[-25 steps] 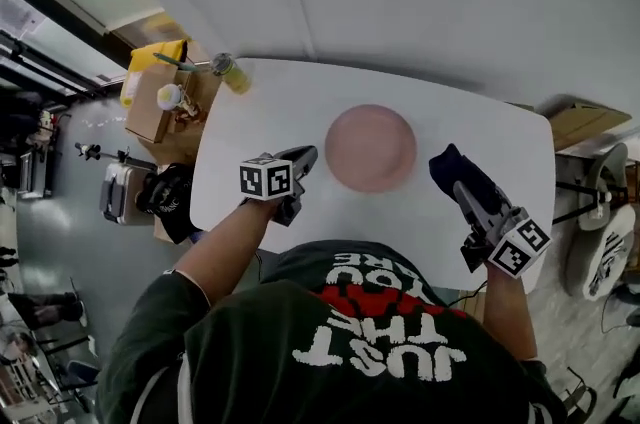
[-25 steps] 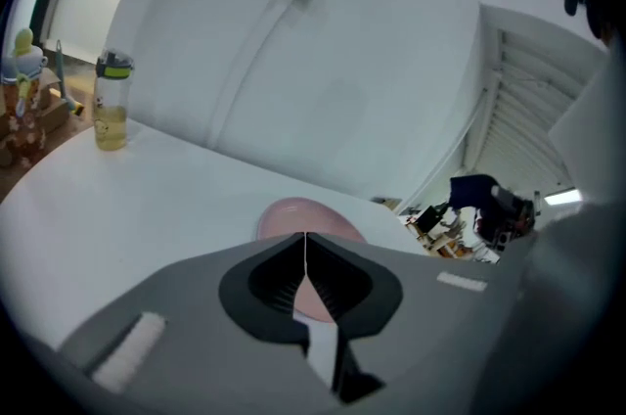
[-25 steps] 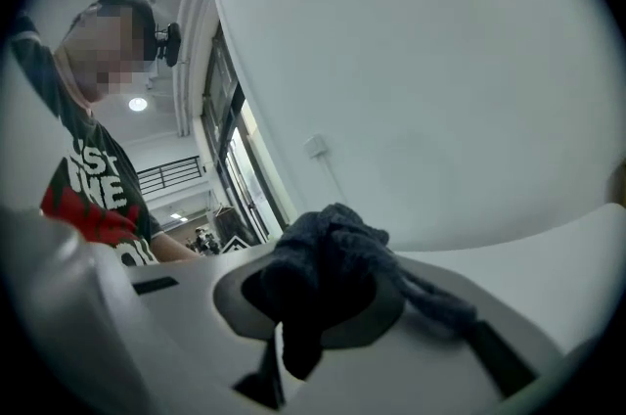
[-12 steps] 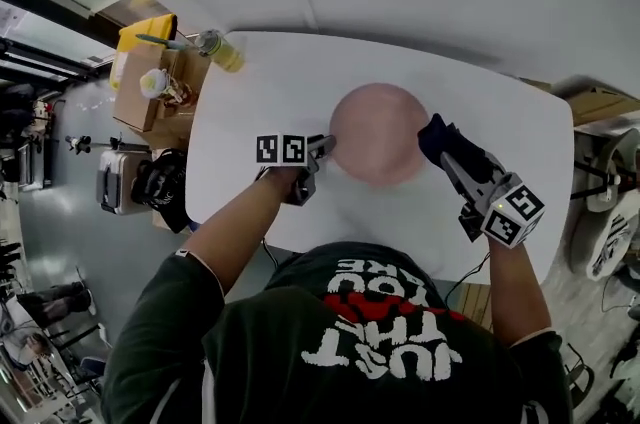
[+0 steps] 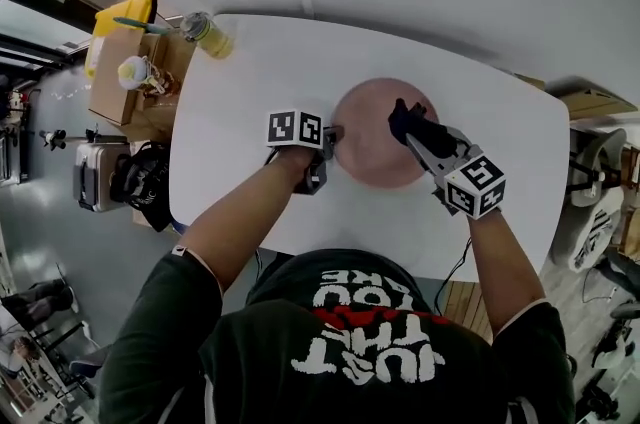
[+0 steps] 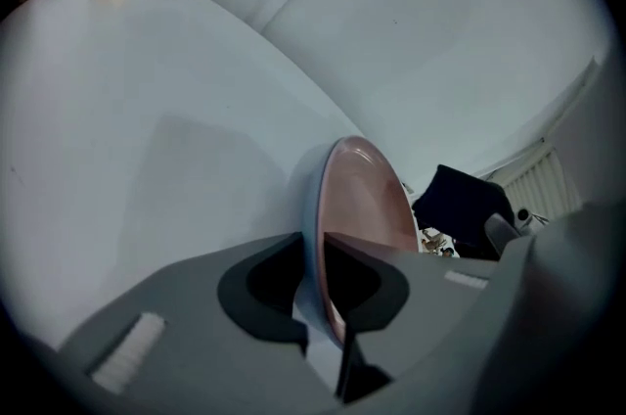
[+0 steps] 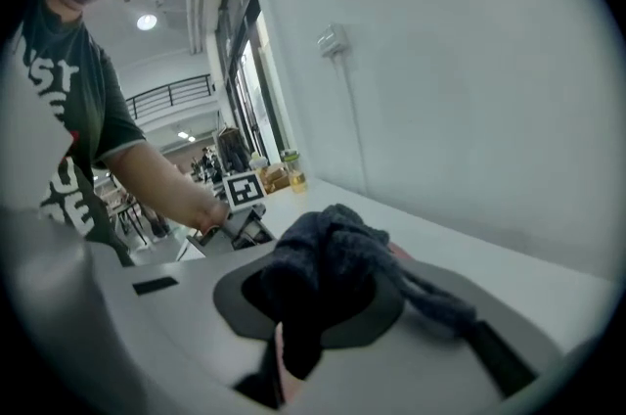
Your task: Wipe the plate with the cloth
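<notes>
Plate (image 5: 370, 150), one, in left gripper (image 5: 329, 143), jaws just closing; one cloth (image 5: 399, 116), right gripper (image 5: 413, 132).

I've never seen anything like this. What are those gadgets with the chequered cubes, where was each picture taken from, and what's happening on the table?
There is no robot here: a person holds a hand tool with two jaws in each hand. The top-down picture comes from a camera on the person's head. The other two come from cameras riding on the tools, looking along their jaws. On the white table are a pink plate and, at the far corner, a container of yellowish liquid. The left gripper has the plate's rim between its jaws, which have just been closing on it. The right gripper is clamped on a dark cloth, held over the plate.
</notes>
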A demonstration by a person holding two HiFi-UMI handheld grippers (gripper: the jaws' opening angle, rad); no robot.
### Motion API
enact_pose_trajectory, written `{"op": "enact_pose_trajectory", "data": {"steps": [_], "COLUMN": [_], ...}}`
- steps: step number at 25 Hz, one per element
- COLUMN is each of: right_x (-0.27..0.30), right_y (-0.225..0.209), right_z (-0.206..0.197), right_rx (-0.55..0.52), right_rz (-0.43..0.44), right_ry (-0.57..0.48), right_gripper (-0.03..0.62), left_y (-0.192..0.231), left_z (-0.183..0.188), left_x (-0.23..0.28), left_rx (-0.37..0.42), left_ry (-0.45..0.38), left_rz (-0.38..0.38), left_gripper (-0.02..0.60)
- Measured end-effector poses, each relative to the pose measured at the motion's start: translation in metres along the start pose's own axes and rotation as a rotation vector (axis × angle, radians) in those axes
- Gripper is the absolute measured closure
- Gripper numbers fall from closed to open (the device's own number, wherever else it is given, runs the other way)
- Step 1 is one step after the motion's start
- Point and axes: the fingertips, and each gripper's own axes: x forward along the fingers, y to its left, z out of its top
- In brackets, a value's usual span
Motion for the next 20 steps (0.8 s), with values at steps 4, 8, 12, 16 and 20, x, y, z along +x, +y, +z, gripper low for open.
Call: {"op": "enact_pose_trajectory", "data": {"steps": [4, 8, 12, 16, 20], "right_x": [0.044, 0.093, 0.129, 0.151, 0.151], "right_y": [-0.003, 0.002, 0.008, 0.000, -0.022], "right_z": [-0.010, -0.027, -0.040, -0.043, -0.042], "right_rx": [-0.153, -0.352, -0.530, -0.577, -0.565], "right_rz": [0.004, 0.051, 0.088, 0.051, -0.023], "right_ry": [0.123, 0.268, 0.367, 0.414, 0.438], "right_gripper": [0.551, 0.551, 0.551, 0.551, 0.551], "left_y": [-0.002, -0.001, -0.003, -0.004, -0.004], "left_z": [-0.002, -0.003, -0.004, -0.005, -0.003], "left_x": [0.000, 0.000, 0.001, 0.002, 0.003], "left_rx": [0.007, 0.002, 0.021, 0.083, 0.100], "left_ry": [0.038, 0.054, 0.073, 0.098, 0.105], "left_rz": [0.013, 0.021, 0.028, 0.051, 0.048], "left_gripper": [0.537, 0.537, 0.537, 0.535, 0.535]}}
